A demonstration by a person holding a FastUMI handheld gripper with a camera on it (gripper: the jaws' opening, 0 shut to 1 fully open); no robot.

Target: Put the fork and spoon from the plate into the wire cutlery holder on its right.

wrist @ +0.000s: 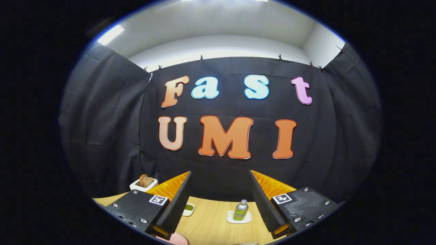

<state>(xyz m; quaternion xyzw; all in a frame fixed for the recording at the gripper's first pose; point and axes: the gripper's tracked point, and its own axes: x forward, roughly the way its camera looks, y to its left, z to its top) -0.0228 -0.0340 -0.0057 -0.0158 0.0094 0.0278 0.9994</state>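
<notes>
Your gripper [219, 177] is held level, well above the table, with its two fingers spread wide apart and nothing between them. The fingertips point at the black cloth wall [112, 136] rather than down at the work.

Between the fingers and beyond them, on the wooden table [211, 224], a small silver bottle [241, 210] with a green label stands upright on a small white dish [238, 217]. Just past your left finger, partly hidden by it, sits another small white dish [188, 210] holding something green. Farther left, near the cloth, a white toaster [143, 184] has two slices of bread standing in it.

Close under the left finger, at the near side of the table, you can see the edge of a pink plate [175, 239]; the fork and spoon cannot be made out on it from here. A sliver of something pale and metallic [246, 243] shows at the very near edge to the right of the plate, too little to tell whether it is the wire holder.

Above the cloth, a white wall [221, 44] and ceiling [218, 20] are lit by a bright lamp [110, 34] on the left.
</notes>
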